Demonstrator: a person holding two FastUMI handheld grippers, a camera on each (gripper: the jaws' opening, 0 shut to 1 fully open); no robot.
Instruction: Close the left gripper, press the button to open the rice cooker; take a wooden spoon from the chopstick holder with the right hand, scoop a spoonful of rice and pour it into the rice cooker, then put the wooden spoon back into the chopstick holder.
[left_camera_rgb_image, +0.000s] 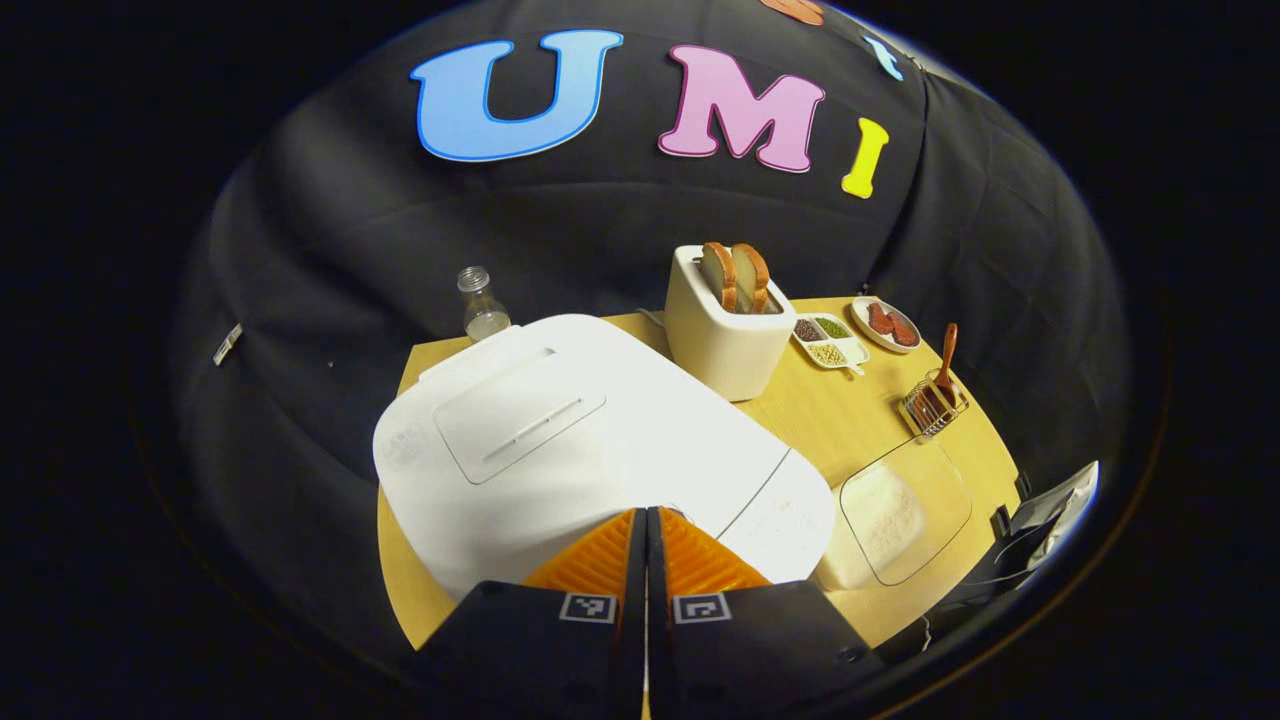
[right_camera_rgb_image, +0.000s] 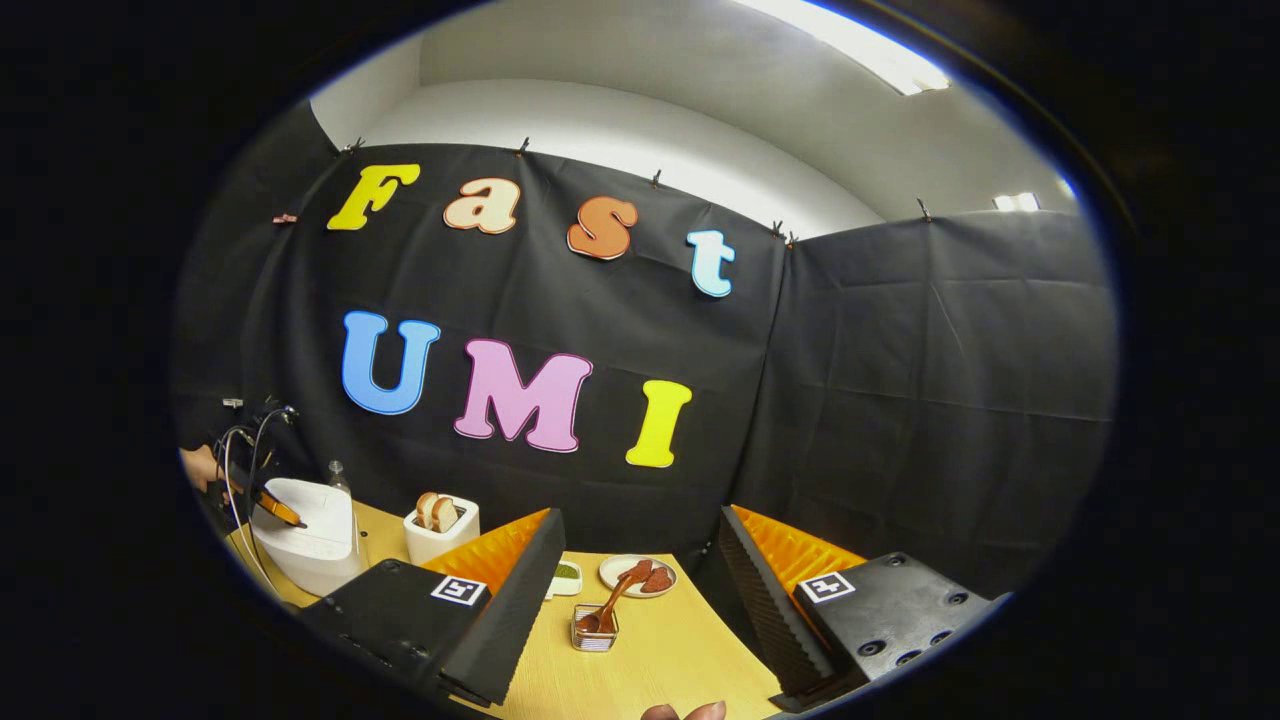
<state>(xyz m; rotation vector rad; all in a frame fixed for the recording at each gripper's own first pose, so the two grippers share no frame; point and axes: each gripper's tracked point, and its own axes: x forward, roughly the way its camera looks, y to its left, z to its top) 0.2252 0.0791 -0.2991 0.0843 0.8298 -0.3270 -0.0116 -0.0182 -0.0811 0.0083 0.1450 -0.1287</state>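
Observation:
The white rice cooker (left_camera_rgb_image: 560, 440) stands with its lid down on the wooden table (left_camera_rgb_image: 830, 420). My left gripper (left_camera_rgb_image: 646, 512) is shut, its tips together just over the cooker's front edge; whether they touch it I cannot tell. In the right gripper view the left gripper (right_camera_rgb_image: 272, 507) points down at the cooker (right_camera_rgb_image: 310, 545). The wooden spoon (right_camera_rgb_image: 612, 598) leans in the wire chopstick holder (right_camera_rgb_image: 595, 630). My right gripper (right_camera_rgb_image: 640, 515) is open, above and short of the holder. A clear container of rice (left_camera_rgb_image: 898, 510) sits to the right of the cooker.
A toaster (left_camera_rgb_image: 725, 325) with bread stands behind the cooker, and a small bottle (left_camera_rgb_image: 482, 305) sits at the back left. A divided dish of beans (left_camera_rgb_image: 828, 342) and a plate (left_camera_rgb_image: 885, 325) lie at the back right. A person's fingertips (right_camera_rgb_image: 685, 712) show at the bottom edge.

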